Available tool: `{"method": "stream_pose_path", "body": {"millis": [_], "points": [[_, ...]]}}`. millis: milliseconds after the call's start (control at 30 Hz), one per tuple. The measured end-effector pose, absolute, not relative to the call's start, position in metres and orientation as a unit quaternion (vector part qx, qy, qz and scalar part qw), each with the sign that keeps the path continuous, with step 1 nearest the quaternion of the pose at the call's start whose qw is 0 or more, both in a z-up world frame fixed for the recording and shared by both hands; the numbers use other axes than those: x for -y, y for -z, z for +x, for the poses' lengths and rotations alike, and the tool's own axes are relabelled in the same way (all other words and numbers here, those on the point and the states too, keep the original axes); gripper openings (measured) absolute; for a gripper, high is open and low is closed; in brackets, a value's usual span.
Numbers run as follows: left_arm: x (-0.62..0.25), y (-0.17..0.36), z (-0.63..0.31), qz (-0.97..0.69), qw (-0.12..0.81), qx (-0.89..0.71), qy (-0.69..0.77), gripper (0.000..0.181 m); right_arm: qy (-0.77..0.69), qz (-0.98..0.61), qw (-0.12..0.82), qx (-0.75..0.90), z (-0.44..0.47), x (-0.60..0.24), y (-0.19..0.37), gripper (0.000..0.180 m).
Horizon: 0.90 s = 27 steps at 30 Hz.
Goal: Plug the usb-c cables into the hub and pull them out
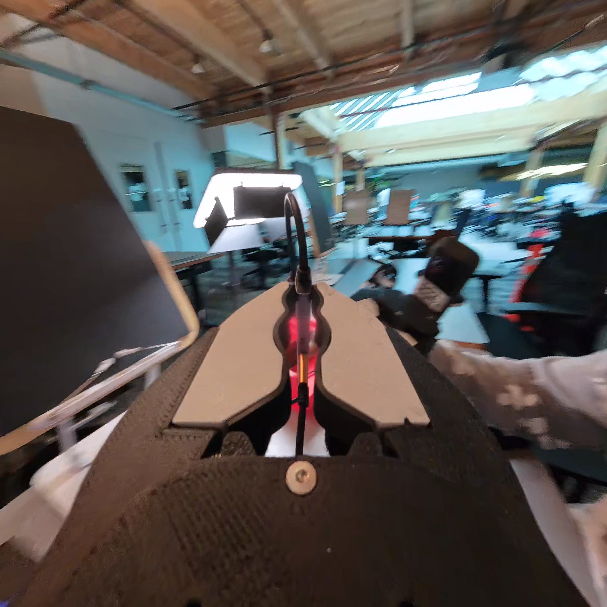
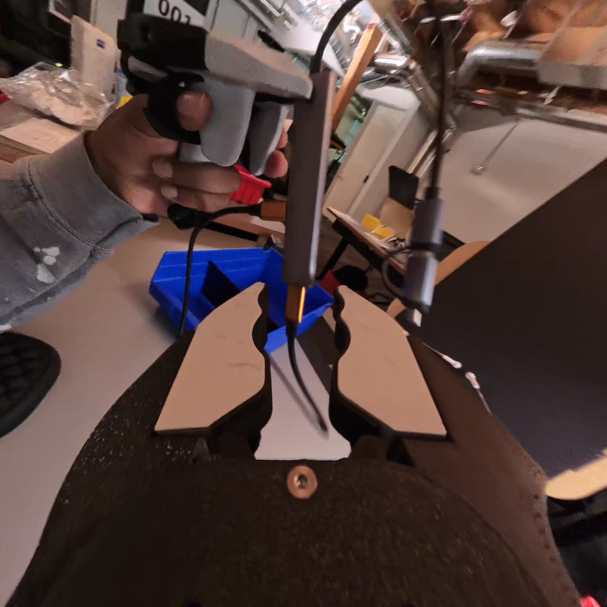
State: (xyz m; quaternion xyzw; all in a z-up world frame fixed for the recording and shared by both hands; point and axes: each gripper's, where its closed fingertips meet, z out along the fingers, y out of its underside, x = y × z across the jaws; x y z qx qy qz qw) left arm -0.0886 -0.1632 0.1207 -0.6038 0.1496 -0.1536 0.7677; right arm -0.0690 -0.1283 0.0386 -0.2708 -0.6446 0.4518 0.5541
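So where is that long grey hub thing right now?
In the right wrist view the hub hangs upright in mid-air, clamped at its top by the left gripper, above the blue bin. An orange-tipped cable is plugged into its lower end.

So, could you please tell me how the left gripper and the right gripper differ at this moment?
The left gripper is shut on the hub, holding it up edge-on; the right gripper is open and holds nothing. The left gripper points out across the room, while the right gripper points toward the hub's lower end, where an orange-collared cable plug sits just ahead of its fingertips. Both have the same tan fingers on black bodies.
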Motion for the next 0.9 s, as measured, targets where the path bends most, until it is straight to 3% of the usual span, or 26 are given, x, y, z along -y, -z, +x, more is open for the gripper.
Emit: {"method": "stream_pose_path", "body": {"millis": [133, 300, 467, 700, 833, 900], "points": [[0.152, -0.118, -0.057, -0.589, 0.760, -0.176, 0.213, 0.009, -0.509, -0.242, 0.503, 0.655, -0.064, 0.141, -0.030, 0.018], [0.128, -0.085, -0.070, -0.658, 0.711, -0.154, 0.195, 0.014, -0.445, -0.264, 0.463, 0.720, -0.036, 0.109, -0.014, 0.014], [0.124, -0.059, -0.084, -0.732, 0.658, -0.173, 0.045, 0.017, -0.324, -0.334, 0.417, 0.781, -0.013, 0.057, 0.026, 0.011], [0.114, 0.004, -0.033, -0.793, 0.519, -0.319, -0.031, 0.033, -0.256, -0.307, 0.354, 0.845, -0.013, 0.081, 0.066, 0.010], [0.099, 0.059, -0.032, -0.839, 0.404, -0.353, -0.093, 0.034, -0.216, -0.293, 0.346, 0.865, -0.015, 0.092, 0.078, 0.010], [0.098, 0.074, -0.030, -0.844, 0.380, -0.368, -0.089, 0.022, -0.218, -0.291, 0.349, 0.864, -0.015, 0.093, 0.076, 0.010]]}}
